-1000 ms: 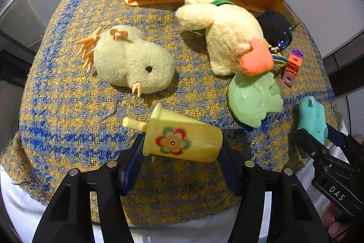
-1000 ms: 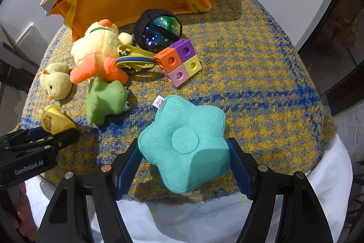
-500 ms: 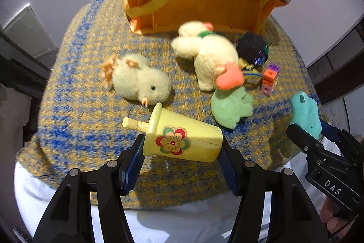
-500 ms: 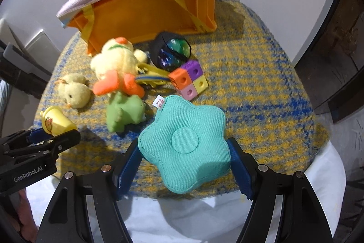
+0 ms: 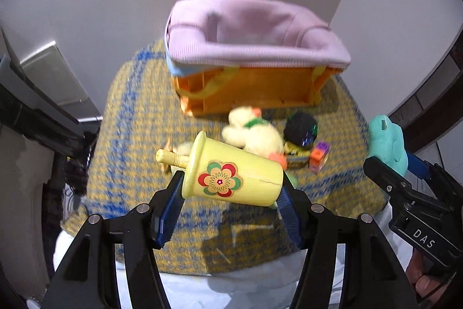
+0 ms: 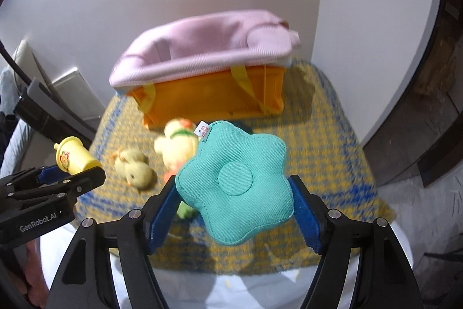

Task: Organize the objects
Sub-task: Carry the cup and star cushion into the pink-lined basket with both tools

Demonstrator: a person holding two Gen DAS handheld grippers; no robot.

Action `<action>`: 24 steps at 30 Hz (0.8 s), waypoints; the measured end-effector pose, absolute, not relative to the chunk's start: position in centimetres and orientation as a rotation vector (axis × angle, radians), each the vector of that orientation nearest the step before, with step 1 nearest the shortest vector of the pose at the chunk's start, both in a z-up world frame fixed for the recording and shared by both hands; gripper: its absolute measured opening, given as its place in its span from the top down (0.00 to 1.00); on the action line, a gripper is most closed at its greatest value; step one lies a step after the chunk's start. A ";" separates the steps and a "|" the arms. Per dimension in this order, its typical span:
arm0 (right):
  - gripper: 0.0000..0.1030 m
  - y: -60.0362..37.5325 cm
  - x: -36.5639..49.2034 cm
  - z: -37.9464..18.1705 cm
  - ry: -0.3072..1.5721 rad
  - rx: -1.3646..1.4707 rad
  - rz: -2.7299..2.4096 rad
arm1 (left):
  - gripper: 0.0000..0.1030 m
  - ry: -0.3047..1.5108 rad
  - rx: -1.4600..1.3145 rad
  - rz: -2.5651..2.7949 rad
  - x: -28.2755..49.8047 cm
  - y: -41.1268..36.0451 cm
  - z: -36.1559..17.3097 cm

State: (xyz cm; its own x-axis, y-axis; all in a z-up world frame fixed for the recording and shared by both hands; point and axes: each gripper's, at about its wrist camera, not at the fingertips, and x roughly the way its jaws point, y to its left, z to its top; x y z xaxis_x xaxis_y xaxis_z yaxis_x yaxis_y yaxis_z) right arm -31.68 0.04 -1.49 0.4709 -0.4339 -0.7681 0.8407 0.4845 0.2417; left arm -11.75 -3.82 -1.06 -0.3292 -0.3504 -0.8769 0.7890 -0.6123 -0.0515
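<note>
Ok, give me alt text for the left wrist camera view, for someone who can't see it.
The left gripper holds a yellow toy cup with a flower print, lying sideways between its blue pads, above a yellow and blue woven cloth. Beyond sit an orange basket with a pink liner and scattered plush toys. At right, the right gripper holds a teal flower cushion.

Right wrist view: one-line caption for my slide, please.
Right gripper holds a teal flower-shaped fabric cushion above the yellow-and-blue woven cloth, facing the pink-lined orange basket.
</note>
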 end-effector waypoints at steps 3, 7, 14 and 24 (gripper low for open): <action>0.29 -0.6 -31.5 0.0 0.676 0.656 -0.858 | 0.42 0.614 1.130 -2.008 -12.1 -4.2 0.1; 0.29 -1.7 -31.0 1.5 0.654 0.634 -0.858 | 0.42 0.596 1.101 -2.018 -12.7 -5.1 1.7; 0.29 -4.0 -30.2 3.5 0.625 0.615 -0.853 | 0.42 0.573 1.059 -2.025 -14.3 -7.2 3.9; 0.29 -7.6 -28.9 5.3 0.608 0.579 -0.855 | 0.42 0.530 1.046 -2.039 -17.3 -10.1 5.4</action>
